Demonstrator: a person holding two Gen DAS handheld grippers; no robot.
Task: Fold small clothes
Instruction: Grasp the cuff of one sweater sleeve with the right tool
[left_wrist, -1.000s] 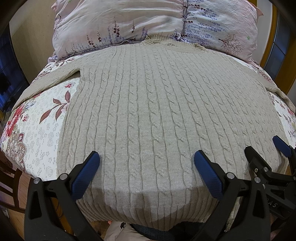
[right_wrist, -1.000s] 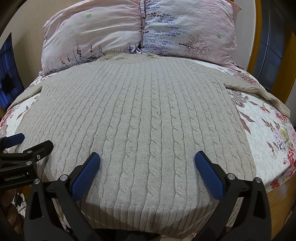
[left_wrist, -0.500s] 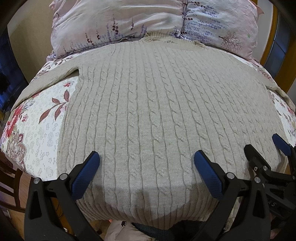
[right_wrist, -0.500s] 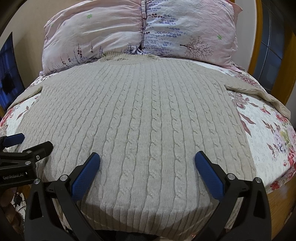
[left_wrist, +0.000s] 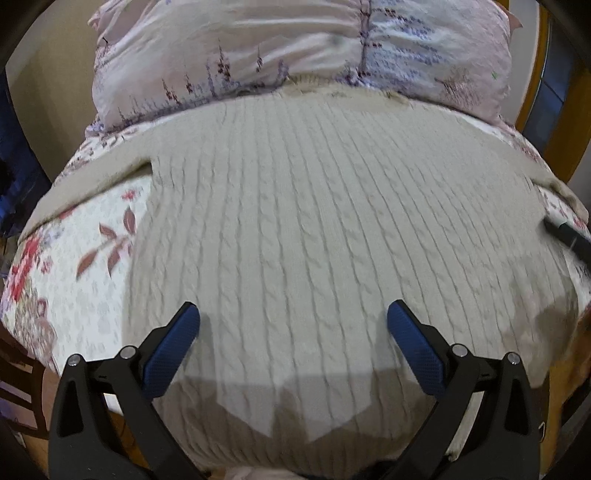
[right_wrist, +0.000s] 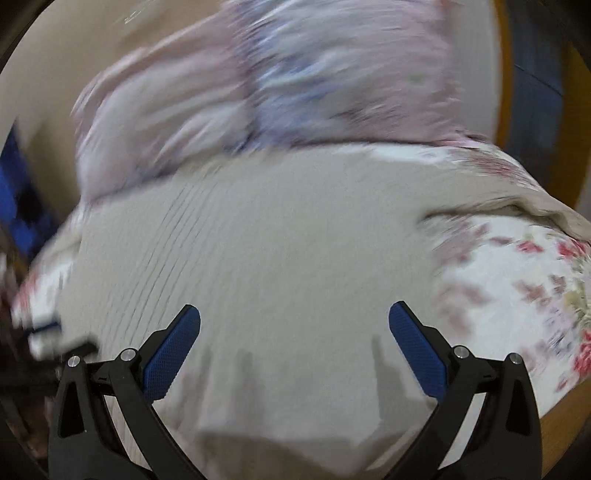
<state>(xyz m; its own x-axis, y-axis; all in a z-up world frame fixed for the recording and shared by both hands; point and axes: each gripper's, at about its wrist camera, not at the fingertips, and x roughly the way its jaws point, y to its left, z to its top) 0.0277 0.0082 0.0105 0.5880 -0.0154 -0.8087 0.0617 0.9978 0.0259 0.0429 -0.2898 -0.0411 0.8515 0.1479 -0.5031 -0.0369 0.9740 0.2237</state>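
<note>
A beige cable-knit sweater (left_wrist: 314, 221) lies flat on the bed, collar toward the pillows, sleeves spread to both sides. It also shows, blurred, in the right wrist view (right_wrist: 277, 266). My left gripper (left_wrist: 293, 334) is open and empty, low over the sweater's bottom hem. My right gripper (right_wrist: 294, 336) is open and empty, over the hem's right part; one of its fingers shows at the right edge of the left wrist view (left_wrist: 567, 236). The left gripper shows blurred at the left edge of the right wrist view (right_wrist: 48, 339).
Two pink floral pillows (left_wrist: 295, 55) lie at the head of the bed. A floral bedsheet (left_wrist: 74, 266) shows on both sides of the sweater (right_wrist: 517, 280). A wooden bed frame (left_wrist: 554, 92) stands at the right.
Both grippers have moved forward and lower over the sweater. The right gripper swings fast toward the right, blurring its view. Both stay open.
</note>
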